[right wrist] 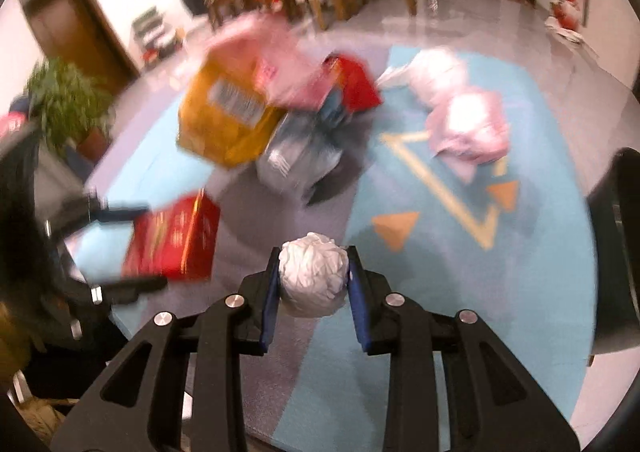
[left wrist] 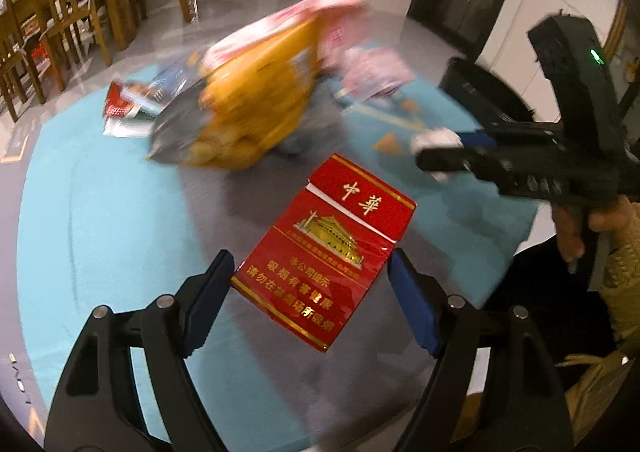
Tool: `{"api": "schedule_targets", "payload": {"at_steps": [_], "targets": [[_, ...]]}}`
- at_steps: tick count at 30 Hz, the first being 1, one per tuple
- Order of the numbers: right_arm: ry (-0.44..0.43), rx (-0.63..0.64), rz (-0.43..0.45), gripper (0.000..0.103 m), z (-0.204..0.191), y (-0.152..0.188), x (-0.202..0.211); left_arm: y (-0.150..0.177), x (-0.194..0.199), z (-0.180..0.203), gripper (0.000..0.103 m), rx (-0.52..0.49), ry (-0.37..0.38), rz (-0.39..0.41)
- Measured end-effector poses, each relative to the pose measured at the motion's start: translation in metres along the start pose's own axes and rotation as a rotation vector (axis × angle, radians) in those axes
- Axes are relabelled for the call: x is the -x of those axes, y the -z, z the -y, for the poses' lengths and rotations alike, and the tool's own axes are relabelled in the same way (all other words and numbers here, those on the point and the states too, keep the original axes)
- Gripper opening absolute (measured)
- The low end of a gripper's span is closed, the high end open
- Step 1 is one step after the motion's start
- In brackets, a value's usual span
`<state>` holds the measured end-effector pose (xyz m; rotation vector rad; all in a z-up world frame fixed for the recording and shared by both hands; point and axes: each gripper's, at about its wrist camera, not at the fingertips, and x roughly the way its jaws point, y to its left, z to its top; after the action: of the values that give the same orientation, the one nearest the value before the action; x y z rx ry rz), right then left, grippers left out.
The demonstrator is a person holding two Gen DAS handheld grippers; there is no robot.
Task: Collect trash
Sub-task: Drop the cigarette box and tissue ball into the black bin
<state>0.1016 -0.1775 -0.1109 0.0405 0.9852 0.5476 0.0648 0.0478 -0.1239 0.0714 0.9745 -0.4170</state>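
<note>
Left wrist view: the left gripper point(left wrist: 310, 272) has its fingers point(left wrist: 210, 292) spread wide around a red cigarette pack point(left wrist: 326, 248), one blue pad against each long edge, pinching it clear of the teal mat point(left wrist: 100, 212). Ahead of those fingers, well apart, lies a blurred heap: a yellow bag point(left wrist: 256, 104), pink wrappers point(left wrist: 372, 68) and a red-and-white packet point(left wrist: 124, 104). To the right of the fingers the right gripper point(left wrist: 436, 156) reaches in, a hand point(left wrist: 580, 228) on its grip, with something white at its tip.

From the right wrist, the right gripper point(right wrist: 314, 276) has its fingers point(right wrist: 270, 292) drawn in on a crumpled white paper ball point(right wrist: 314, 276), pinching it from both sides above the mat point(right wrist: 540, 252). Off to the left of those fingers sits the left gripper point(right wrist: 132, 244) with the pack point(right wrist: 172, 240) between its pads. Beyond the fingers are the yellow bag point(right wrist: 224, 116), a grey bag point(right wrist: 300, 156) and the pink wrappers point(right wrist: 468, 128). A black bin point(right wrist: 616, 252) stands at the right edge.
</note>
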Motion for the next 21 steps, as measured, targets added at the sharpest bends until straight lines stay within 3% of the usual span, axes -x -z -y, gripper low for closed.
{"api": "schedule_targets", "payload": {"at_steps": [6, 13, 18, 21], "targets": [[0.047, -0.165, 0.150, 0.032, 0.038, -0.010, 0.047, -0.019, 0.000, 0.051, 0.079, -0.002, 0.106, 0.069], [0.153, -0.460, 0.323, 0.032, 0.134, 0.004, 0.113, -0.076, -0.016, 0.112, 0.079, -0.050, 0.196, 0.110], [0.172, -0.725, 0.313, 0.032, 0.204, 0.030, 0.131, -0.130, -0.040, 0.167, 0.079, -0.078, 0.261, 0.131], [0.208, -0.787, 0.269, 0.032, 0.226, 0.036, 0.127, -0.163, -0.064, 0.201, 0.079, -0.088, 0.296, 0.112]]}}
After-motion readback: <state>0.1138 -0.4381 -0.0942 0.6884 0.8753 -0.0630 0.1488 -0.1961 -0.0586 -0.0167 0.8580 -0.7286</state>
